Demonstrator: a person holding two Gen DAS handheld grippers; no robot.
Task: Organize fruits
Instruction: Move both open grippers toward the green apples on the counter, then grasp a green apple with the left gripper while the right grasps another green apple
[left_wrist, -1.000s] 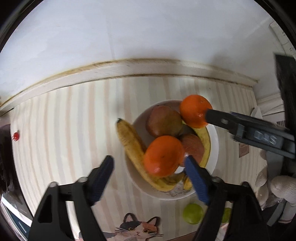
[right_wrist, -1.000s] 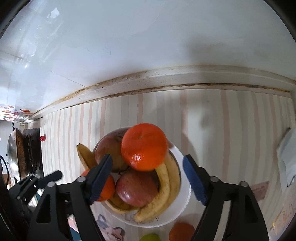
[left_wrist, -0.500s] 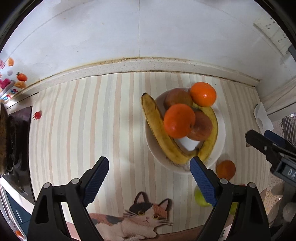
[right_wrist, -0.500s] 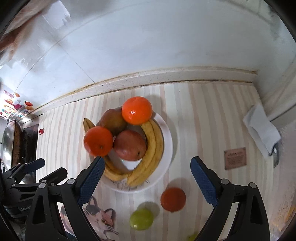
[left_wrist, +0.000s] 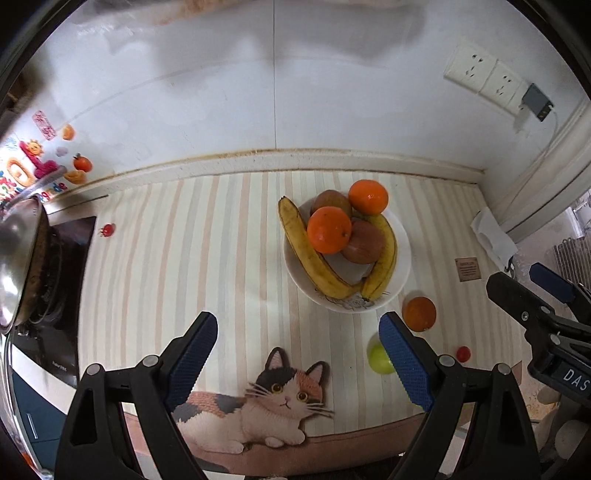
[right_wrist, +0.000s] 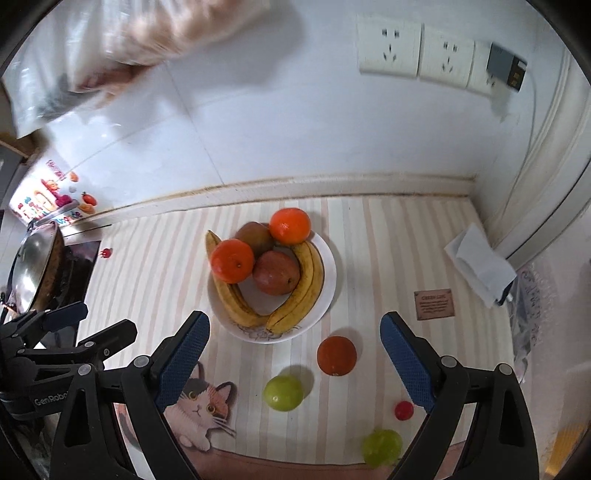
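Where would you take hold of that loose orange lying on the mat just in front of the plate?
Across its widest part, coming straight down from above. The loose orange is round, so any pair of opposite sides would do, and it sits apart from the plate and the green fruit, leaving room for the fingers. The right gripper, open and empty, looks best placed.
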